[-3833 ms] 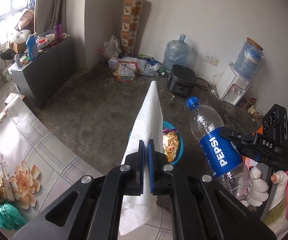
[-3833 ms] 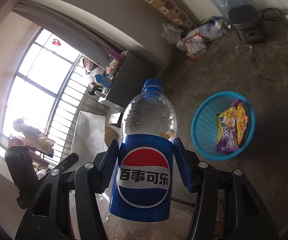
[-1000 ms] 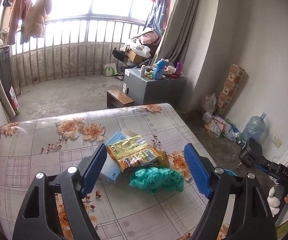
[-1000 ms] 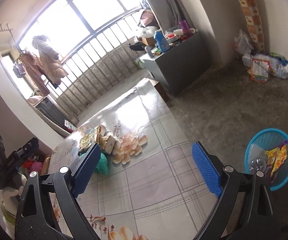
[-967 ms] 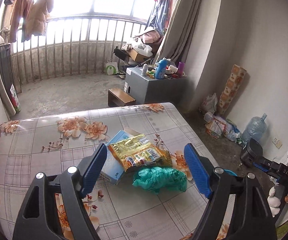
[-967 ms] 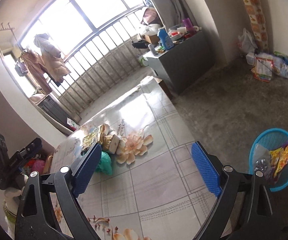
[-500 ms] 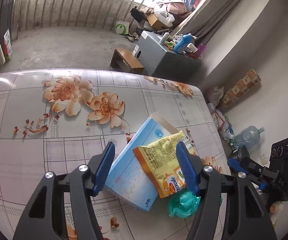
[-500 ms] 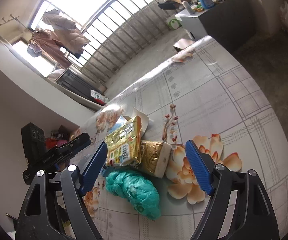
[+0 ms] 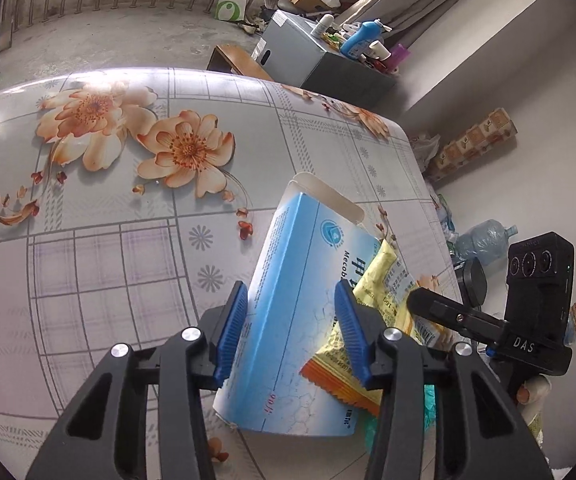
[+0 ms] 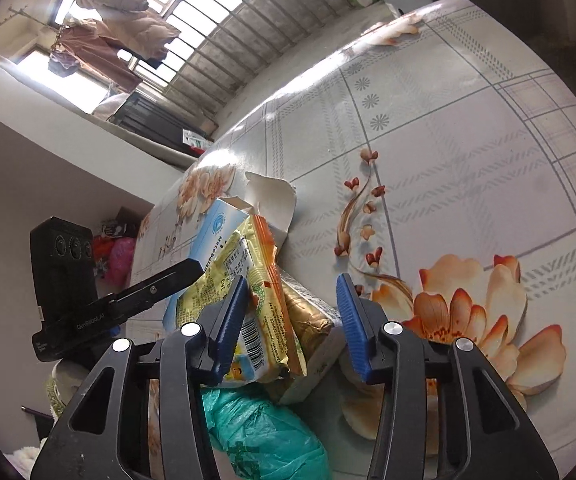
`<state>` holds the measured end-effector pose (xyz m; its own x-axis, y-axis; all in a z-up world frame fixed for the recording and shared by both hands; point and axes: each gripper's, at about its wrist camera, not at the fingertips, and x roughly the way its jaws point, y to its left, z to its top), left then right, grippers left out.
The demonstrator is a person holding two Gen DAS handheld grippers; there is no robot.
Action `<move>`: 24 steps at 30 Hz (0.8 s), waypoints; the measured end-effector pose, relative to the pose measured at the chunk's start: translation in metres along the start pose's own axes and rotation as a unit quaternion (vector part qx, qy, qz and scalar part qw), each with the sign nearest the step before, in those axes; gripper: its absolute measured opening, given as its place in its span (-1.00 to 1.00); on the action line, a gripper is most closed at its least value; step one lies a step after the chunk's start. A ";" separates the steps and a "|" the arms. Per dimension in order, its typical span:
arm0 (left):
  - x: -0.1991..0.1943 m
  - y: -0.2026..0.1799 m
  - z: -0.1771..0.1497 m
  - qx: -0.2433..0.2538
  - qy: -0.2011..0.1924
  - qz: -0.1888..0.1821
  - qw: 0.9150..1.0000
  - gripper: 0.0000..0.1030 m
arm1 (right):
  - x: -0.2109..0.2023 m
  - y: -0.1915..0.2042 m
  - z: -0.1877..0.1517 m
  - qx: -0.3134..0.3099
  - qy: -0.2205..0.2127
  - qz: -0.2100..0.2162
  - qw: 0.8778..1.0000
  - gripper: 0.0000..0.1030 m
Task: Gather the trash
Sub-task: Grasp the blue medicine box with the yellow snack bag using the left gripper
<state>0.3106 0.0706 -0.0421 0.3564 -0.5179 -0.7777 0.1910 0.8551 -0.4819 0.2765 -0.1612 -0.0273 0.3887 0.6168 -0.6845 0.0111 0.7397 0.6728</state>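
A: How many pieces lie on the flower-printed counter (image 9: 128, 248)?

B: Four, heaped at one edge: one flat blue-and-white cardboard box (image 9: 299, 312) with its end flap open, one yellow crinkled snack wrapper (image 10: 256, 300) across it, one gold foil packet (image 10: 307, 320), one crumpled teal plastic bag (image 10: 264, 440).

A: And the hands?

B: Both tools tilt steeply down over the heap, side by side.

A: The jaws?

B: The left tool (image 9: 291, 328) has just been closing; half open, it straddles the box, pads at its long edges, grip uncertain. The right tool (image 10: 291, 320) has also been closing; the wrapper and packet sit between its pads, the far pad clear of them.
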 end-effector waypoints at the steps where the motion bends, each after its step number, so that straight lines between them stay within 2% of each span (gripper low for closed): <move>1: -0.002 -0.002 -0.007 0.000 0.005 -0.004 1.000 -0.15 | -0.006 -0.001 -0.007 0.001 0.001 0.001 1.000 -0.18; 10: -0.034 -0.037 -0.099 0.024 0.033 -0.038 0.998 -0.18 | -0.061 -0.010 -0.083 0.015 0.014 0.005 1.000 -0.18; 15: -0.053 -0.051 -0.145 0.014 0.041 -0.067 0.997 -0.18 | -0.087 -0.007 -0.115 0.013 0.009 -0.006 1.000 -0.04; 18: -0.064 -0.058 -0.160 0.025 0.023 -0.061 0.998 -0.07 | -0.101 -0.004 -0.122 0.003 -0.014 -0.026 1.000 0.20; 21: -0.079 -0.061 -0.166 0.038 -0.013 -0.044 0.998 0.02 | -0.119 -0.008 -0.127 0.010 -0.041 -0.032 0.999 0.21; 24: -0.095 -0.065 -0.169 0.054 -0.037 -0.052 0.997 0.02 | -0.137 -0.011 -0.134 0.022 -0.061 -0.034 0.997 0.21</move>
<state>0.1094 0.0600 -0.0049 0.3954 -0.6039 -0.6921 0.3259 0.7967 -0.5089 0.0995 -0.2176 0.0214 0.4952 0.5259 -0.6915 0.0800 0.7650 0.6391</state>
